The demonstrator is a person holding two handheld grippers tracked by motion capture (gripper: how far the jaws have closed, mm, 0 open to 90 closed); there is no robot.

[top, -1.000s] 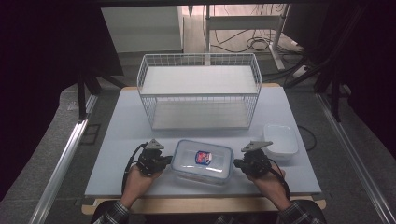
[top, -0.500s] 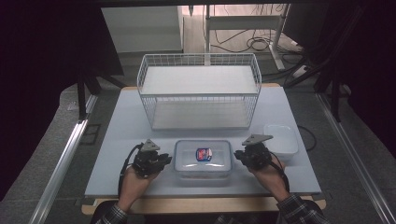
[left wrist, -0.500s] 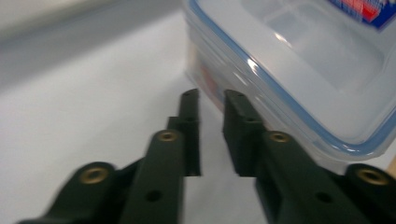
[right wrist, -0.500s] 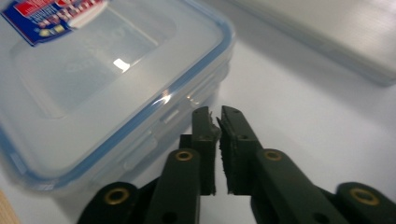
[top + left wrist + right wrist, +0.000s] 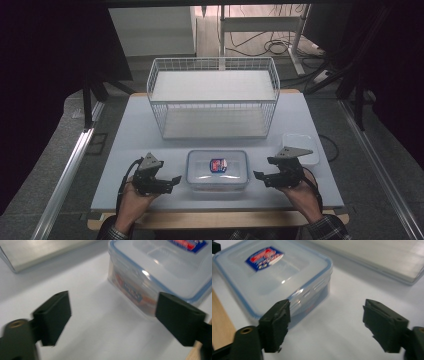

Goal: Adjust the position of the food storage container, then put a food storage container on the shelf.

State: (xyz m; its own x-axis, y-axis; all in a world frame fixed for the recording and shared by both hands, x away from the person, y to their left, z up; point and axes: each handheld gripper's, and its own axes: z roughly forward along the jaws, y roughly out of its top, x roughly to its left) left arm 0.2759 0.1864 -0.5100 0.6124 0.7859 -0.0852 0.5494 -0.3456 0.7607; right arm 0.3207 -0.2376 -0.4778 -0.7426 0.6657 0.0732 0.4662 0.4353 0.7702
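Both grippers flank the lidded container (image 5: 217, 169) on the table (image 5: 150, 130); left gripper (image 5: 172, 180) has just been opening, nothing between its jaws; right gripper (image 5: 260, 176) likewise, spread and clear of the box.

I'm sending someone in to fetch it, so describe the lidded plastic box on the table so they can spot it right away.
Start at the white wire basket at the back of the pale table. Just in front of it, near the front edge, sits the clear lidded box. Unlike the smaller white container to its right, it has a blue-rimmed lid with a red and blue sticker.
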